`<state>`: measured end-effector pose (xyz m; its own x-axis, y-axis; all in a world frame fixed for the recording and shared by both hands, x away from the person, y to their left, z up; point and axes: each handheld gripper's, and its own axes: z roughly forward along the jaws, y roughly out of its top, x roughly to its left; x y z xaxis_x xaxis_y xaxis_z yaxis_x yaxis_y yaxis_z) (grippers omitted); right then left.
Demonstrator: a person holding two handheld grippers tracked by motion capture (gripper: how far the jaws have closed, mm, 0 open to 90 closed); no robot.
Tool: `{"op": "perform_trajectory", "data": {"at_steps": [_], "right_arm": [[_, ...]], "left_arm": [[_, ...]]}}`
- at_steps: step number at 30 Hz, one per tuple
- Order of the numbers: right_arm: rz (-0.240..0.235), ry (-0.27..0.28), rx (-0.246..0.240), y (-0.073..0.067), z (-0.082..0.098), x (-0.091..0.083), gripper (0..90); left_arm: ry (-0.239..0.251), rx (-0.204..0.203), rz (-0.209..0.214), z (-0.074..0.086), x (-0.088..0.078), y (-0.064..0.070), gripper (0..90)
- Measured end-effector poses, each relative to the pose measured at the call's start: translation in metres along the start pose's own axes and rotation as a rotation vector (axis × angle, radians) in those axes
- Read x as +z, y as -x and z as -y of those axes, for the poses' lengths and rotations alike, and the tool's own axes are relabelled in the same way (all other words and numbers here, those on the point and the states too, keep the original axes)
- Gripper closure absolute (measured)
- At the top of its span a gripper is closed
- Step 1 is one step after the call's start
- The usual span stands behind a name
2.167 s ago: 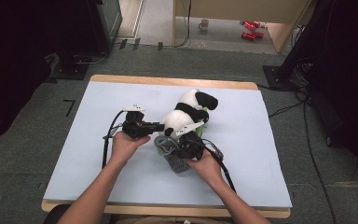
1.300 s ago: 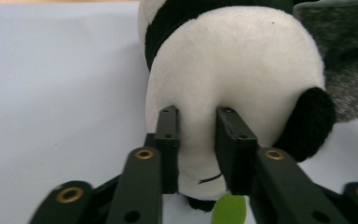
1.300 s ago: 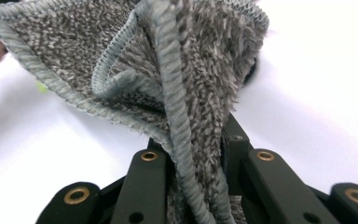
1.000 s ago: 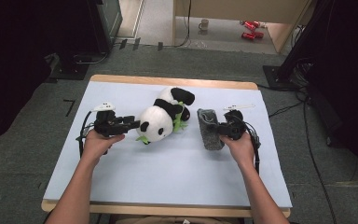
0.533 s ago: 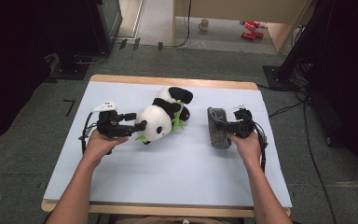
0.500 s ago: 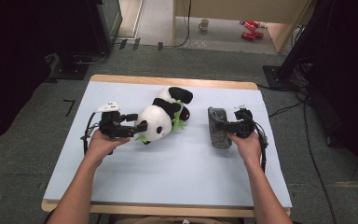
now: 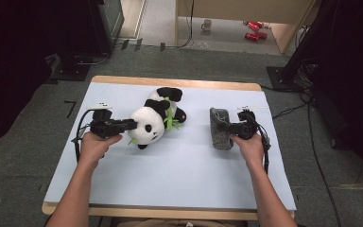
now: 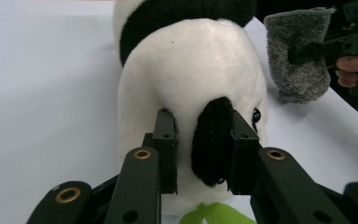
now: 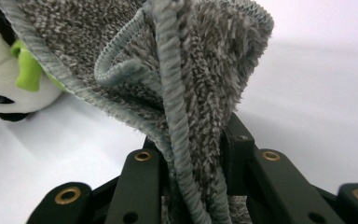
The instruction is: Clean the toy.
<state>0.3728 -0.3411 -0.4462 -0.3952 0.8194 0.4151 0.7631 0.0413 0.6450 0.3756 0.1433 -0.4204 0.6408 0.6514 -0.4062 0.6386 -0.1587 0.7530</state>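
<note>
Left of centre in the high view, the left tool has just been closing and now pinches the black ear of the plush panda, which lies on its side on the pale counter. Right of centre, the right tool is clamped on a folded grey cloth, held upright and well apart from the toy. A sound grip should take more than the ear tip, so any lift ought to be slow and level.

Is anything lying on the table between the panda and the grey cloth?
Nothing visible. Bare table separates the panda, gripped by its black ear in the left tool, from the grey cloth held by the right tool.
</note>
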Motion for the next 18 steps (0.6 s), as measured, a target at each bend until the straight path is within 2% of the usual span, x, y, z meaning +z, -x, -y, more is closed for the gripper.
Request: {"op": "perform_trajectory", "data": {"at_steps": [1,4,5,8,10,12,14,18], "right_arm": [[-0.006,0.0,-0.004,-0.001,0.0,0.001,73.0],[-0.035,-0.019,0.015,-0.001,0.001,0.008,73.0],[-0.036,-0.026,0.019,-0.001,0.001,0.011,73.0],[-0.015,-0.046,-0.008,-0.002,0.002,0.021,72.5],[0.004,-0.058,-0.032,-0.002,0.003,0.028,71.0],[0.028,-0.065,-0.065,-0.002,0.005,0.034,69.1],[0.052,-0.067,-0.096,-0.001,0.007,0.038,67.9],[0.056,-0.066,-0.101,0.002,0.009,0.042,65.9]], "left_arm": [[0.005,-0.018,-0.004,0.003,0.001,-0.005,70.9],[0.041,-0.037,-0.045,0.01,0.003,-0.019,70.3],[0.049,-0.057,-0.047,0.01,0.004,-0.023,70.0],[0.071,-0.086,-0.063,0.013,0.008,-0.037,69.9],[0.092,-0.102,-0.05,0.014,0.011,-0.041,69.9],[0.107,-0.078,-0.033,0.015,0.016,-0.041,69.2],[0.111,-0.066,-0.039,0.015,0.017,-0.04,67.8],[0.118,-0.077,-0.055,0.016,0.019,-0.044,66.7]]}}
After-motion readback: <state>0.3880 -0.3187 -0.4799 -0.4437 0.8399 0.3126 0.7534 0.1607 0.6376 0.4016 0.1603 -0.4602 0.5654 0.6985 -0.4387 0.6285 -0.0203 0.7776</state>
